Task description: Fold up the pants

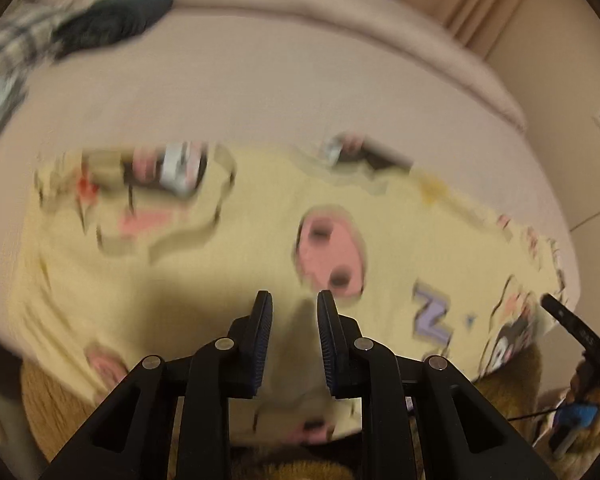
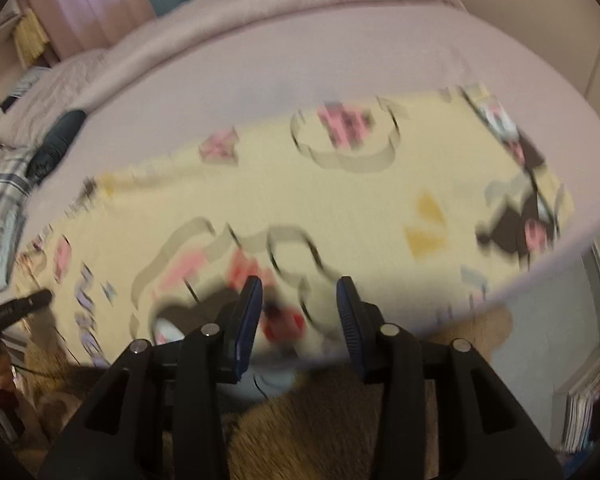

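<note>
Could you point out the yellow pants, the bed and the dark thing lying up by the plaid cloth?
Pants [image 1: 236,272]: left wrist view, plain yellow middle.
Bed [image 1: 284,92]: left wrist view, bare pink sheet beyond the pants.
Dark thing [image 1: 116,20]: left wrist view, its middle; too blurred to identify.

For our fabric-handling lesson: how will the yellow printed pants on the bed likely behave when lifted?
The yellow pants look soft and floppy, draping over the bed edge. Probably light, sagging from any pinch. Fleecy-looking surface; unlikely to slip.

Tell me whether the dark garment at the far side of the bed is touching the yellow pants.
Apart. The left wrist view shows bare pink bed sheet between the dark garment and the yellow pants.
</note>
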A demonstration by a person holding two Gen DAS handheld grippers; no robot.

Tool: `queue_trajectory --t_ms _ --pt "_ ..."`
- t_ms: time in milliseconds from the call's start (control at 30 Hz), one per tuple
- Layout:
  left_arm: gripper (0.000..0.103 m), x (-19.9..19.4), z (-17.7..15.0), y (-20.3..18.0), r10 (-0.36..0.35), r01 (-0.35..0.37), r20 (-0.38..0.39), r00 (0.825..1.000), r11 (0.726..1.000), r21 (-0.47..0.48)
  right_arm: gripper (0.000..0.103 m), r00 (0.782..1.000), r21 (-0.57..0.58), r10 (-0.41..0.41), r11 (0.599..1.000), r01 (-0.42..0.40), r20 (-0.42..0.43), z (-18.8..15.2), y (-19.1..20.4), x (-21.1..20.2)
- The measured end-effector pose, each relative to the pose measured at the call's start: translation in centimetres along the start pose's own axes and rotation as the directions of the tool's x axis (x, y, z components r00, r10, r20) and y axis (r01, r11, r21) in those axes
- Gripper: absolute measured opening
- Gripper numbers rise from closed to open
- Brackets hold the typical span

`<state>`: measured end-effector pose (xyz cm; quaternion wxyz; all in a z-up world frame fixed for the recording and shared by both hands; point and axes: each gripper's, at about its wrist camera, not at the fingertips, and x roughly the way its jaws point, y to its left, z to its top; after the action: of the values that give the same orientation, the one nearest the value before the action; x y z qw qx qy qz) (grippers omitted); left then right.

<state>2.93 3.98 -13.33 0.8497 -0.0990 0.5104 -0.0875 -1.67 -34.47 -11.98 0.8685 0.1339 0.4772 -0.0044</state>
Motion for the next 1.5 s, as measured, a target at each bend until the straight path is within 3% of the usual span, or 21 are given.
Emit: queue_trajectory --t_ms 67,200,333,367,467,500,567,633,667,800,867,933,967,1100,1233,1300,1433,1500 --pt "0.02 -0.4 2.2 0.4 0.01 -0.009 0.061 0.998 1.0 -0.019 0.043 0.999 -0.05 0.027 0.998 -0.026 0.023 1.9 2.1 0.3" --pt "0.02 1.4 5.5 1.0 -0.023 0.028 0.086 0.996 0.998 -0.055 0.043 0.985 -0.136 0.173 0.976 -0.172 -0.005 5.4 7.3 2.5" --pt "0.02 6.2 6.4 1.6 0.088 -0.088 -0.01 0.996 0.994 -0.068 0.041 0.958 -0.161 0.265 0.947 -0.28 -0.104 6.9 11.9 7.0" --pt "0.02 6.9 6.2 2.0 0.101 -0.102 -0.024 0.995 0.993 -0.062 0.041 0.961 -0.167 0.245 0.95 -0.265 -0.131 6.8 12.9 8.5" --pt "0.02 6.8 5.3 2.2 0.124 -0.124 0.034 0.992 0.992 -0.002 0.039 0.983 -0.226 0.133 0.961 -0.16 -0.128 6.3 13.9 11.8" --pt "0.02 6.6 5.2 2.3 0.142 -0.142 0.033 0.989 0.99 0.006 0.039 0.986 -0.243 0.138 0.957 -0.156 -0.089 6.3 13.9 11.8" --pt "0.02 5.9 5.0 3.1 0.155 -0.155 0.031 0.987 0.988 -0.003 0.036 0.986 -0.226 0.133 0.962 -0.152 -0.097 6.6 13.7 11.6" --pt "0.02 5.6 5.1 3.5 0.131 -0.13 0.018 0.991 0.991 -0.023 0.036 0.984 -0.17 0.129 0.974 -0.149 -0.122 7.4 13.6 11.3" --pt "0.02 5.0 5.3 3.9 0.099 -0.098 0.026 0.995 0.995 -0.034 0.041 0.983 -0.17 0.138 0.973 -0.157 -0.118 7.7 14.0 10.9" --pt "0.02 4.1 5.9 4.6 0.123 -0.119 0.084 0.989 0.992 -0.043 0.041 0.955 -0.245 0.271 0.924 -0.293 -0.12 8.3 18.2 8.9" --pt "0.02 4.4 6.4 6.3 0.159 -0.153 0.069 0.985 0.985 -0.084 0.04 0.926 -0.259 0.34 0.891 -0.374 -0.165 8.1 21.0 9.1" --pt "0.02 5.0 6.3 8.0 0.179 -0.172 0.046 0.983 0.978 -0.117 0.038 0.913 -0.276 0.354 0.874 -0.401 -0.203 7.7 23.3 10.4" --pt "0.02 5.6 6.2 8.8 0.208 -0.203 0.023 0.978 0.97 -0.134 0.037 0.913 -0.282 0.346 0.873 -0.397 -0.216 7.7 24.4 11.5" --pt "0.02 5.3 5.8 10.0 0.178 -0.171 0.038 0.983 0.974 -0.148 0.032 0.94 -0.302 0.235 0.903 -0.305 -0.247 7.3 26.2 16.1" --pt "0.02 5.0 5.3 10.6 0.164 -0.156 0.041 0.986 0.976 -0.155 0.018 0.961 -0.295 0.209 0.92 -0.256 -0.182 8.3 25.2 16.5" --pt "0.02 4.9 5.4 10.6 0.168 -0.158 0.046 0.985 0.974 -0.162 0.025 0.969 -0.292 0.191 0.928 -0.231 -0.16 8.8 24.4 16.6" --pt "0.02 3.6 5.1 9.1 0.175 -0.169 0.037 0.984 0.976 -0.136 0.03 0.96 -0.265 0.228 0.927 -0.264 -0.161 9.3 22.8 14.8" --pt "0.02 2.9 5.4 8.4 0.176 -0.169 0.051 0.983 0.979 -0.111 0.033 0.963 -0.232 0.241 0.936 -0.264 -0.122 9.2 20.7 12.7"
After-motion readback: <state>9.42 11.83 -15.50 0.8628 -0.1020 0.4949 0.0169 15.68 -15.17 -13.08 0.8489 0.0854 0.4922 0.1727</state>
